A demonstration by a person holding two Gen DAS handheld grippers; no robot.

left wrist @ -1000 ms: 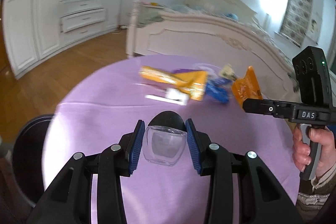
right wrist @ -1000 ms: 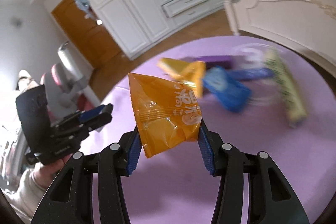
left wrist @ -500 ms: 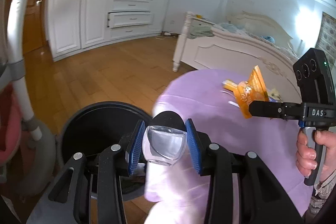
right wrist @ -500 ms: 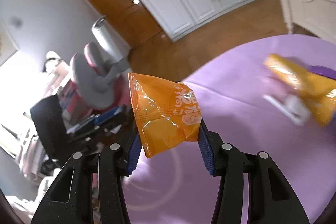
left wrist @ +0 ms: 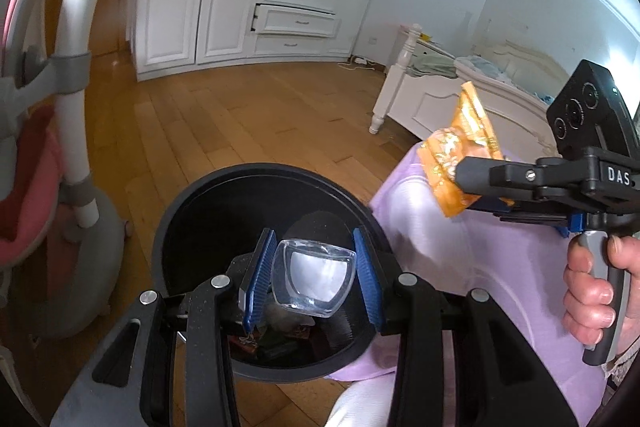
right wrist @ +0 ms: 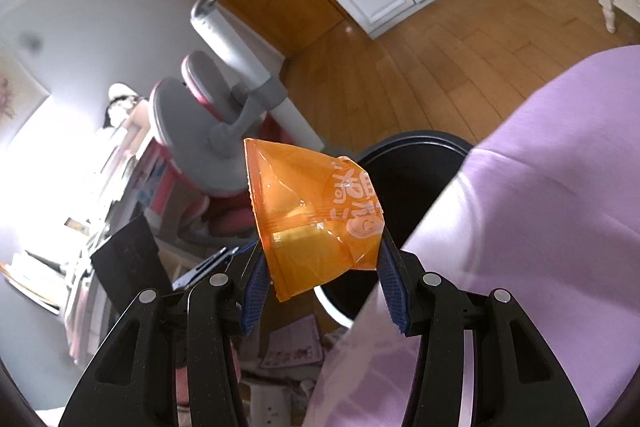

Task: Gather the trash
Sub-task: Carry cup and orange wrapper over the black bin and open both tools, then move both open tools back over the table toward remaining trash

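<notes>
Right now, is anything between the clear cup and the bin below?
Nothing: in the left wrist view, the clear cup hangs over the open bin.

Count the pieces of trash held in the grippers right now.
2. A clear plastic cup sits between the left gripper's pads, over the black bin. An orange snack wrapper is pinched in the right gripper, beside the purple tablecloth. The bin holds more, too dark to count.

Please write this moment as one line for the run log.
left claw: shut on clear plastic cup, above black bin | right claw: shut on orange wrapper, beside bin | nothing dropped yet
</notes>
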